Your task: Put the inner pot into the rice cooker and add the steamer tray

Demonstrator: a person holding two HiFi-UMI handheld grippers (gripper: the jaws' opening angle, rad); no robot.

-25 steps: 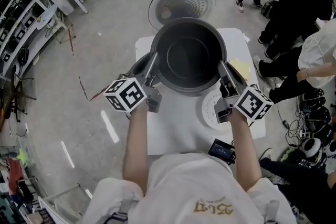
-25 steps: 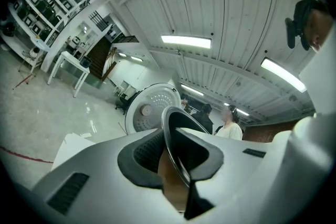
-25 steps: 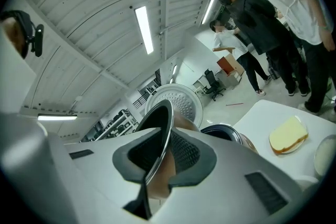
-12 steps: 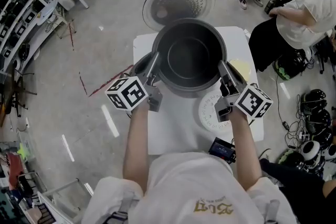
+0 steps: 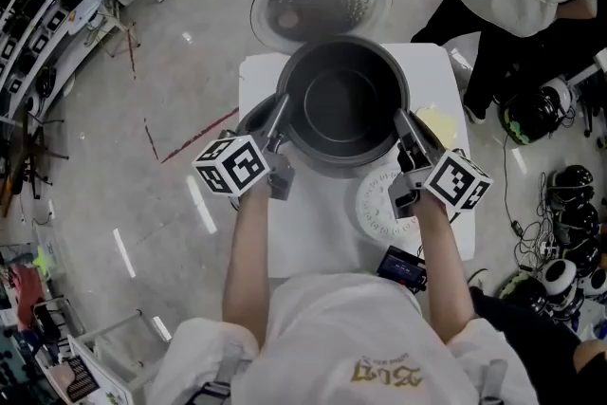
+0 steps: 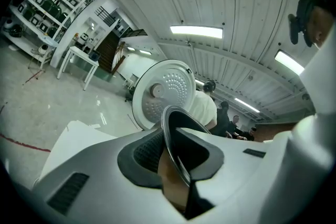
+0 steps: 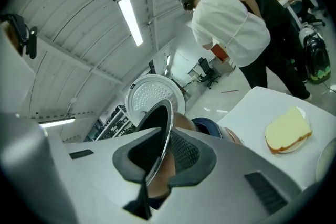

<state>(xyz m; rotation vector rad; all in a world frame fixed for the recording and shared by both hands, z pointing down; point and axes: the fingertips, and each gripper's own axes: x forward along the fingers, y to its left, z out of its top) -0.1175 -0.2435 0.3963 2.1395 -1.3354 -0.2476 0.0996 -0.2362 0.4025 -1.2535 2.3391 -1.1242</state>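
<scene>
Dark metal inner pot [image 5: 341, 104] hangs above the white table [image 5: 313, 228]; your left gripper [image 5: 280, 109] pinches its left rim and your right gripper [image 5: 399, 119] pinches its right rim.

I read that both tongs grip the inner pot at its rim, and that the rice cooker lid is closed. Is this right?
Not fully. The rice cooker lid is open, not closed; the head view shows its perforated inner side. The left tongs and the right tongs do grip the inner pot at its rim.
</scene>
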